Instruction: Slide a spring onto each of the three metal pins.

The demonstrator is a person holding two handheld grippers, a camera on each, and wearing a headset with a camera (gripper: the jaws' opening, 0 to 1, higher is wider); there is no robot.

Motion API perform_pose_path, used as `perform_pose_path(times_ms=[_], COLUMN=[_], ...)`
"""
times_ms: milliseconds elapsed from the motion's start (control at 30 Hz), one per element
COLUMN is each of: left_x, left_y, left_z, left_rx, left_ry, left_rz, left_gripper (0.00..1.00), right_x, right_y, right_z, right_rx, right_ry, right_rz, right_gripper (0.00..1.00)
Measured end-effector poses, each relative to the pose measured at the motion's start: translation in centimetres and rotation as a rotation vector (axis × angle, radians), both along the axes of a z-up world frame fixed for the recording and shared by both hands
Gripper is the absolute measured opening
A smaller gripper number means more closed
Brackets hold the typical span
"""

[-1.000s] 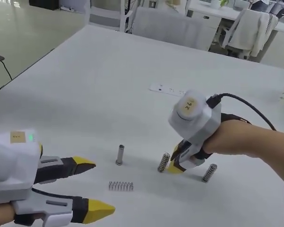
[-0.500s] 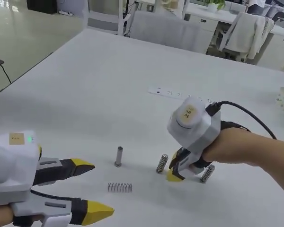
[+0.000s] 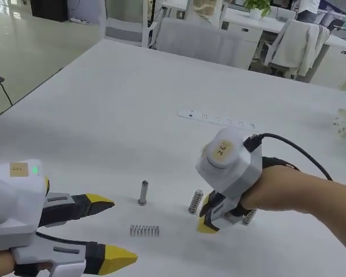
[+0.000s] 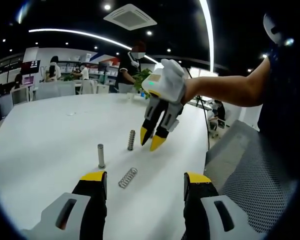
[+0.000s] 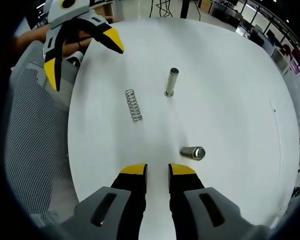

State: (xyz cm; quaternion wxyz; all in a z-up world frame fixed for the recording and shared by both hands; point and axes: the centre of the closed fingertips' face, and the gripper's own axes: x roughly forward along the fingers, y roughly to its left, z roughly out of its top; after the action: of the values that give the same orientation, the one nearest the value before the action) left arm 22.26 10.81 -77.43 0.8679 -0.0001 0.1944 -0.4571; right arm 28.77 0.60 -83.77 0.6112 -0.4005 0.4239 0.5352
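Loose spring (image 3: 145, 230) before bare pin (image 3: 143, 192)

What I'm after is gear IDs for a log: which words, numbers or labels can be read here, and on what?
Round sticker on top of the right gripper: handwritten marks, too blurred to read.
Square tan label on the left gripper: too small to read.
No other text is legible.

A bare pin (image 3: 143, 193) stands upright, a loose spring (image 3: 145, 231) lies flat near it, and two spring-sleeved pins (image 3: 195, 202) stand to its right.
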Motion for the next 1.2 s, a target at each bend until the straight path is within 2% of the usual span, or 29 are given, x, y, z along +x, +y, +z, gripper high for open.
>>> perform_pose_path(times_ms=[433,1200], left_x=[-0.4,-0.8], left_y=[0.1,0.8], left_z=[0.2,0.1], left_rx=[0.007,0.016], left_ry=[-0.007,0.000], left_rz=[0.004,0.022], left_gripper=[0.57,0.57], right_x=[-1.6,-2.3], right_y=[2.1,6.3], right_z=[-0.3,-0.2], right_rx=[0.004,0.039], right_ry=[0.008,0.004], right_rz=[0.060,0.160], right_gripper=[0.15,0.15])
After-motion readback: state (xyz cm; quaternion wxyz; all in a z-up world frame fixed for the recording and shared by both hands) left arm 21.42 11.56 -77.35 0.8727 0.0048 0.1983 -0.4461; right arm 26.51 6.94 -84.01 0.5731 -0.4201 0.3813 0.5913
